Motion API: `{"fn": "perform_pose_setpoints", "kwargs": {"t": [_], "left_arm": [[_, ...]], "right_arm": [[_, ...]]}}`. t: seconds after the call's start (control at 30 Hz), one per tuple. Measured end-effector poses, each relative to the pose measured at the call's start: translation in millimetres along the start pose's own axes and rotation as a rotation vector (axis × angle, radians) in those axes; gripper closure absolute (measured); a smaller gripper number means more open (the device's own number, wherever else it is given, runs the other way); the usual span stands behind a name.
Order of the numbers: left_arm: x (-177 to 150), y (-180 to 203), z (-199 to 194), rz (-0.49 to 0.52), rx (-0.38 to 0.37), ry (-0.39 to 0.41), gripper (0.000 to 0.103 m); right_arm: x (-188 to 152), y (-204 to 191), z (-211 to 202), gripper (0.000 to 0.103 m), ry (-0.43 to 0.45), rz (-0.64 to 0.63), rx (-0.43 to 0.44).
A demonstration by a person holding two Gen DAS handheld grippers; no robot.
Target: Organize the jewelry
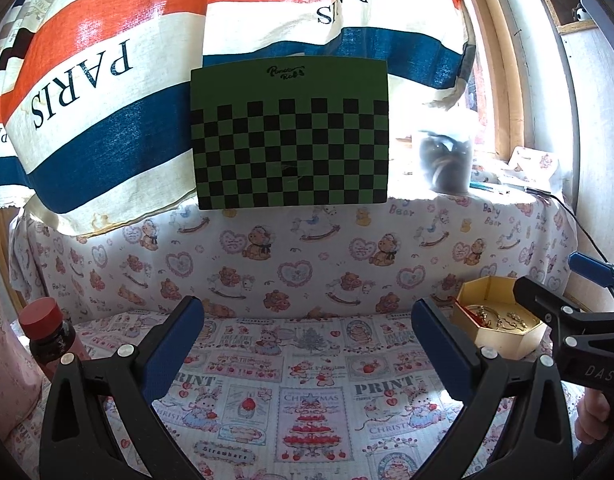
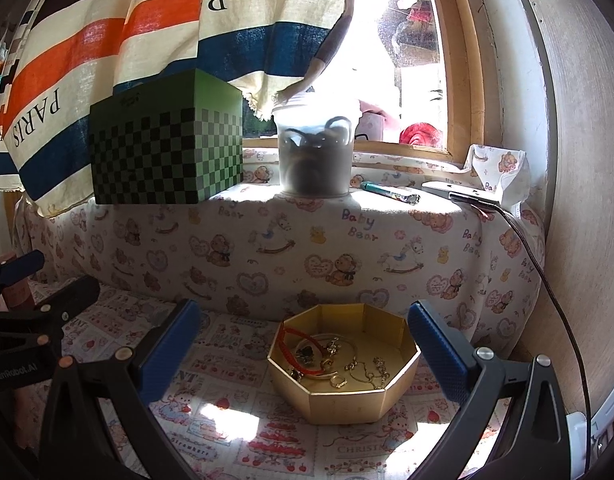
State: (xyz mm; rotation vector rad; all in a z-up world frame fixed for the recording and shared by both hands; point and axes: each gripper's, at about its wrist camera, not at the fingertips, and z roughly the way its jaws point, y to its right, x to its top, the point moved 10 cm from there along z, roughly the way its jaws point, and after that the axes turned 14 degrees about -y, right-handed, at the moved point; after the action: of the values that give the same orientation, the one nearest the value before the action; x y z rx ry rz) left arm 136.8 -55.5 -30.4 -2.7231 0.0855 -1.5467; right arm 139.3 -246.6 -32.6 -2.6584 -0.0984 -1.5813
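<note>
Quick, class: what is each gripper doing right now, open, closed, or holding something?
Left gripper: open, holding nothing.
Right gripper: open, holding nothing, facing the gold box of jewelry.

Home window nook, striped curtain (image 1: 107, 80), teddy-bear print cloth (image 2: 307, 248), sunlit wooden-framed window (image 2: 459, 60)

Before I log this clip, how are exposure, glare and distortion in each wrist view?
Right wrist view: the window is blown out to white, backlighting the plastic tub; sun patches fall on the cloth, yet the gold box reads sharp. Left wrist view: exposure is more even, with milder window glare; fisheye bends the window frame, and the edges vignette.
</note>
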Motion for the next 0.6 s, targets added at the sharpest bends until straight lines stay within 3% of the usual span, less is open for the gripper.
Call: {"fn": "perform_pose_setpoints", "kwargs": {"t": [0.6], "left_arm": [[0.2,-5.7,-3.5,-0.018,0.049,0.010,0.000]], "right_arm": [[0.2,2.4,1.3,0.000,-0.005,0.018,-0.001]]}}
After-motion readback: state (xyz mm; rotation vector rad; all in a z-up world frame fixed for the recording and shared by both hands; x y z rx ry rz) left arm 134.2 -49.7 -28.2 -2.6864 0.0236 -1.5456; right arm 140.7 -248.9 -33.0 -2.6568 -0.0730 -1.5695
